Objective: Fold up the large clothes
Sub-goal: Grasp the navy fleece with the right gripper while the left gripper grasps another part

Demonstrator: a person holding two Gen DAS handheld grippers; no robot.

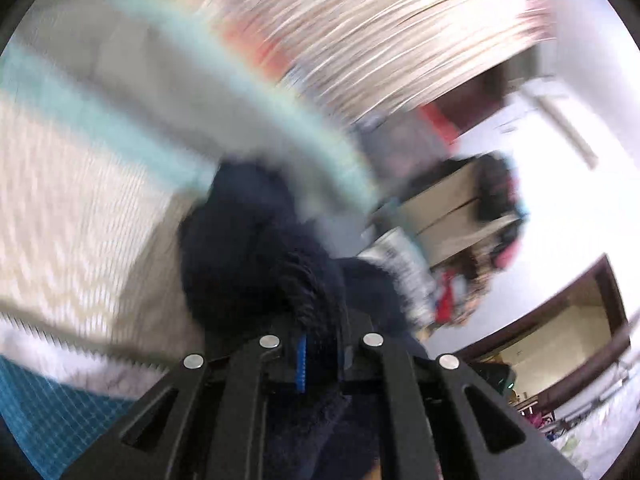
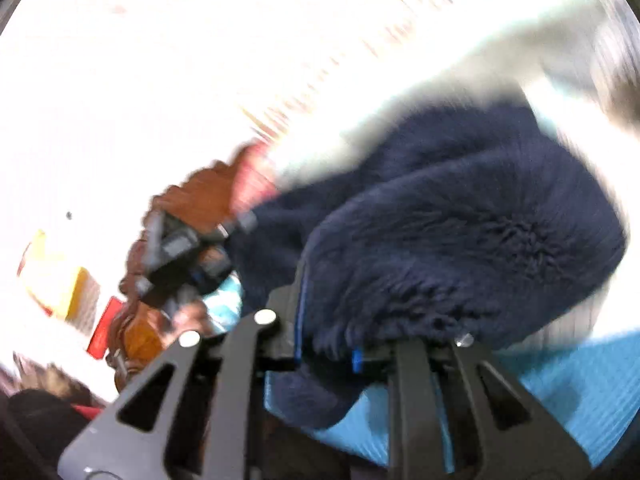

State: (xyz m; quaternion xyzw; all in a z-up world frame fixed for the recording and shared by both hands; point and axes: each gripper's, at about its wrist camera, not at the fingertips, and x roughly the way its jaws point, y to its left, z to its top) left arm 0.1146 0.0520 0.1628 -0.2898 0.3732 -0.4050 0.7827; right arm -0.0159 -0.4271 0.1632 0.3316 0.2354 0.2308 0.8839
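Garment: dark navy fleece [image 1: 256, 240], a thick, fuzzy pile fabric, bunched and carried between the two claws; seen again in the right wrist view [image 2: 460, 232].
Left claw [image 1: 320, 344]: pinching a fold of the fleece between its fingers; cloth fills the gap.
Right claw [image 2: 328, 340]: pinching another part of the fleece, with the bulk of it mounded over the right finger.
Location: the fleece is lifted above a blue mat [image 2: 560, 384]; both views are heavily blurred, so the surface below cannot be identified further.
Step in hand: judged to be carrying or shaking out the fleece before laying it flat.
Method: keep both grips firm; draw the claws apart until the cloth between them is taut; lower it evenly so no layer tucks under.
Risk: thick pile may slip from a shallow pinch; a doubled layer may be caught unnoticed.
Orientation: cannot be told; the fleece is crumpled, with no collar, hem or sleeve distinguishable.
Long axis: not determinable while bunched; judged to run roughly from one claw to the other.
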